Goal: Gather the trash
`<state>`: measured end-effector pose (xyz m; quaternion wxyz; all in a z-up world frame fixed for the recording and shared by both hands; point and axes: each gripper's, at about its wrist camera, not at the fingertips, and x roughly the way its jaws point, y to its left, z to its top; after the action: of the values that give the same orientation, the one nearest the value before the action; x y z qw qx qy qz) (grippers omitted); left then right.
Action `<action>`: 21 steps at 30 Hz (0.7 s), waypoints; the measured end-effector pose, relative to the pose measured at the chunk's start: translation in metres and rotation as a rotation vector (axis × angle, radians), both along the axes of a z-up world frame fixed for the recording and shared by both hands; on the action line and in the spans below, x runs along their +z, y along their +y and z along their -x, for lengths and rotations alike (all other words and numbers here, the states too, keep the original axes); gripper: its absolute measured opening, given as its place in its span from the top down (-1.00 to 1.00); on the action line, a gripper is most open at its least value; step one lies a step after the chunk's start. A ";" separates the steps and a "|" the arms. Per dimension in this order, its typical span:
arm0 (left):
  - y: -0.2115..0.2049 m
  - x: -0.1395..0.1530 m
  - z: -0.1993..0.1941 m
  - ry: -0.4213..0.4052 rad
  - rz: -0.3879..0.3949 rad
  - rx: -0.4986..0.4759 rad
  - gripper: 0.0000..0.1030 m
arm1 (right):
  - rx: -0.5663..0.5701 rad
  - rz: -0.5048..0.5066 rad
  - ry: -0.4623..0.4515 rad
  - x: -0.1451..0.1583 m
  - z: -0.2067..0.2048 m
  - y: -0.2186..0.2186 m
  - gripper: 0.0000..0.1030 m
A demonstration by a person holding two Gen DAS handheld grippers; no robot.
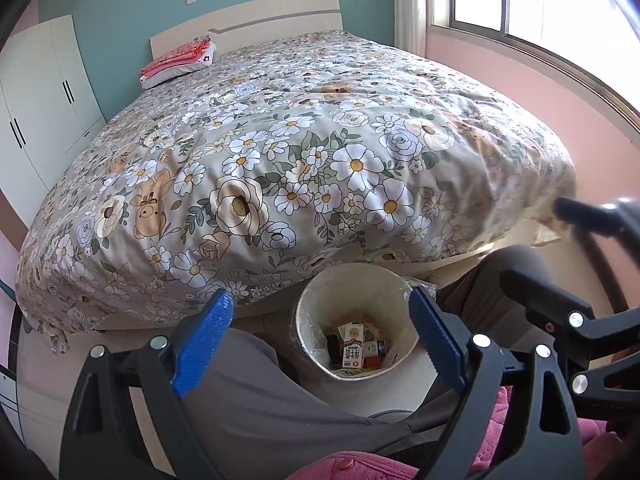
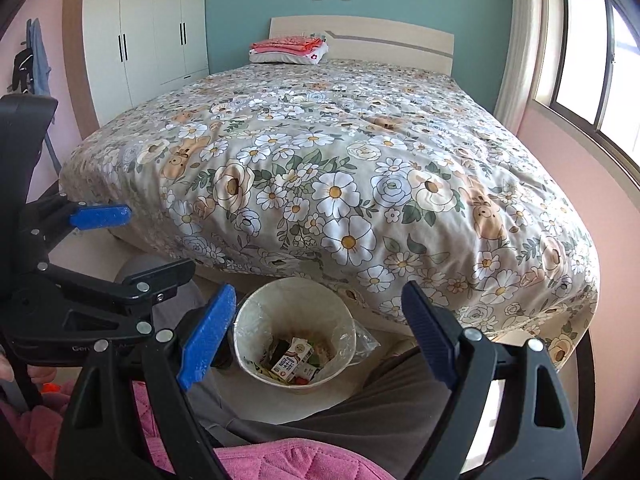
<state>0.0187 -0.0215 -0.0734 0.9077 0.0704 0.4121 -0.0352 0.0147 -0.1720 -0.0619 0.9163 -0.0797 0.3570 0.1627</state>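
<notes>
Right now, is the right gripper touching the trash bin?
Apart. In the right wrist view the right gripper hangs open above the trash bin, its blue fingers empty, clear of the rim.

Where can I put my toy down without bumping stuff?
The flowery bed is bare from its foot up to the folded pink clothes by the headboard. It's crowded down low: the trash bin sits between the person's knees.

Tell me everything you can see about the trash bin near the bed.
The trash bin is round, cream-coloured, open-topped and upright on the floor at the foot of the bed, between the person's grey-trousered legs. A clear plastic liner covers its inside and bunches over the rim. Small cartons and packets lie at the bottom. Neither gripper touches it.
</notes>
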 end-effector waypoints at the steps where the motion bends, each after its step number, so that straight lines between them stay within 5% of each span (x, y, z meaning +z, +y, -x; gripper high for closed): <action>1: 0.000 0.000 0.000 0.001 0.001 -0.001 -0.77 | 0.000 0.000 0.000 0.000 0.000 0.000 -0.63; 21: -0.002 -0.002 -0.002 0.015 0.010 -0.001 -0.77 | -0.001 0.011 -0.006 0.001 -0.001 -0.003 -0.63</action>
<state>0.0207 -0.0237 -0.0756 0.9050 0.0660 0.4185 -0.0384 0.0160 -0.1746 -0.0604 0.9171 -0.0848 0.3551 0.1600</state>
